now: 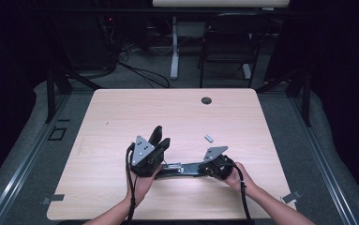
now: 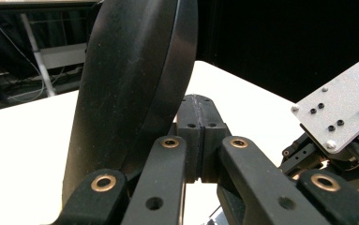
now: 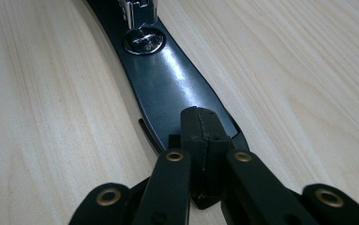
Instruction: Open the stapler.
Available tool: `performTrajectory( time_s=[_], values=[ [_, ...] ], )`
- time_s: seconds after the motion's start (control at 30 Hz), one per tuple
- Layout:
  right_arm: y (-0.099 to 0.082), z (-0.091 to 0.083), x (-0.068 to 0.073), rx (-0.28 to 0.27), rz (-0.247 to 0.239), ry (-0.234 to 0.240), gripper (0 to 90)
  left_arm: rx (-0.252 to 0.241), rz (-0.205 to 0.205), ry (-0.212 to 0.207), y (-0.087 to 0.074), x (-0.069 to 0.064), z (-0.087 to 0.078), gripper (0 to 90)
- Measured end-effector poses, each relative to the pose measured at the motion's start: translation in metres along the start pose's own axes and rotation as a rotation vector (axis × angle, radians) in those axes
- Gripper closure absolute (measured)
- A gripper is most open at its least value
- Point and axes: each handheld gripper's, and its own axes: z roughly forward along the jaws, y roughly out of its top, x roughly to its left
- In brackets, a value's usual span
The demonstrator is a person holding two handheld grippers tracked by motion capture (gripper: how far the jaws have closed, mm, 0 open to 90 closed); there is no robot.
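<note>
Stapler [image 1: 179, 168] lies open, base flat along the table's [image 1: 121, 117] near edge; left gripper [image 1: 158, 140] and right gripper [image 1: 213, 169] both pinched closed

From above my side, the high view looks forward and down on the table [image 1: 121, 112]. My two gripper views sit close along their jaws; both share the black stapler [image 3: 168, 79], centre frame.

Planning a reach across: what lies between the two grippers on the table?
A black stapler base, silver metal part on it, lies between left gripper and right gripper, seen in the high view.
</note>
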Motion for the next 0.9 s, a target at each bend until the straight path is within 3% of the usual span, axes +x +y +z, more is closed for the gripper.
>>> performTrajectory(
  time_s=[0.9],
  values=[
    [0.001,0.001,0.001,0.001,-0.011,-0.009,90.0,-0.015,0.009,0.066,0.0,0.012,-0.015,90.0]
  ],
)
